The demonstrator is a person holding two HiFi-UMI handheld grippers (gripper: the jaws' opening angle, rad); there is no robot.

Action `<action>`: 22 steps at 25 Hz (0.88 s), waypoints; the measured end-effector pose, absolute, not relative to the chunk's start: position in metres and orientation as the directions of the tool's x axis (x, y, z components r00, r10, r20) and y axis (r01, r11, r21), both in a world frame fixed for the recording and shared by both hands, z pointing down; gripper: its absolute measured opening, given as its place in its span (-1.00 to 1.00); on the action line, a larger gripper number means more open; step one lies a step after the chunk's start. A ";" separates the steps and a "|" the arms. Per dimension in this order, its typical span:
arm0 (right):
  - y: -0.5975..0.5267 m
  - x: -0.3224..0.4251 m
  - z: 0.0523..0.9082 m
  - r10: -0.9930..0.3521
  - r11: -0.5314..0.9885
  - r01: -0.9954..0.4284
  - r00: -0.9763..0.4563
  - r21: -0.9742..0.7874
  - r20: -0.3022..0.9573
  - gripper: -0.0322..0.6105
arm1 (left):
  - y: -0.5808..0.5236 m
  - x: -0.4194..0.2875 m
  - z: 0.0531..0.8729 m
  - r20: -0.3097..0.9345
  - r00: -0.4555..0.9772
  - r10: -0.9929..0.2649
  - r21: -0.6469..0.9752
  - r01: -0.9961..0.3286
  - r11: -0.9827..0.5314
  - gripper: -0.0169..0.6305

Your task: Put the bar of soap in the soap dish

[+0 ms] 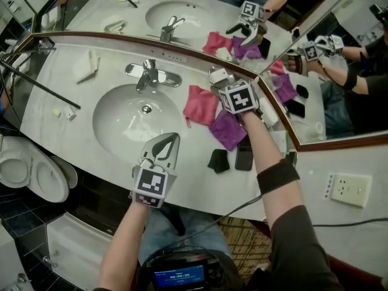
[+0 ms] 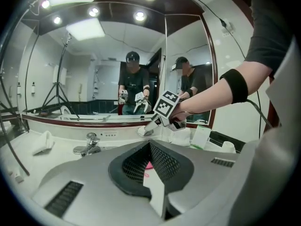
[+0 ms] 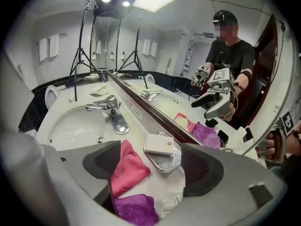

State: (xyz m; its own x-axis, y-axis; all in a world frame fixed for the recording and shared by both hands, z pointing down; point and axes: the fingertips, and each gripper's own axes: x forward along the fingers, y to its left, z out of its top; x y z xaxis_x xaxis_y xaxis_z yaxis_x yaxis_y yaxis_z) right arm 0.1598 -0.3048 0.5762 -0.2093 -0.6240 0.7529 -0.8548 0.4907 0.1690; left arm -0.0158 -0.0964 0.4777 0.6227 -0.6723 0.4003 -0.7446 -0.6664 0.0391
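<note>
While soap (image 3: 160, 144) rests on dish (image 3: 167, 164), right claw (image 3: 151, 167) gaping, left claw (image 2: 151, 163) closed.

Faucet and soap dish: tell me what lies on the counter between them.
Only bare white countertop between the faucet and the soap dish. The pink cloth lies beside that stretch, nearer the camera. The right gripper view shows it clearly.

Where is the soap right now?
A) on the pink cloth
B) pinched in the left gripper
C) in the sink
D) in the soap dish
D: the right gripper view shows the white bar of soap lying in the soap dish beside the mirror.
</note>
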 end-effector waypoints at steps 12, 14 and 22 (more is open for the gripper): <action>-0.342 0.170 0.632 -0.514 0.461 -0.883 -0.186 0.087 0.837 0.45 | -0.117 -0.041 0.491 0.405 0.605 -0.686 0.046 -0.763 -0.645 -0.94; -0.347 0.169 0.632 -0.517 0.453 -0.887 -0.182 0.087 0.836 0.44 | -0.117 -0.046 0.491 0.408 0.594 -0.694 0.057 -0.775 -0.629 -0.94; -0.352 0.166 0.638 -0.483 0.474 -0.874 -0.160 0.104 0.861 0.11 | -0.118 -0.055 0.499 0.419 0.585 -0.694 0.040 -0.775 -0.630 -0.94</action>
State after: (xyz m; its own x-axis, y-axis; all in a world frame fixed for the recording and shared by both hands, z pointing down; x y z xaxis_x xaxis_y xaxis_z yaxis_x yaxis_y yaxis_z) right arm 0.1656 -0.3521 0.6385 -0.1599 -0.4826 0.8611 -0.8742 0.4744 0.1035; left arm -0.0548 -0.1182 0.4988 0.5855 -0.6942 0.4187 -0.7755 -0.6301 0.0397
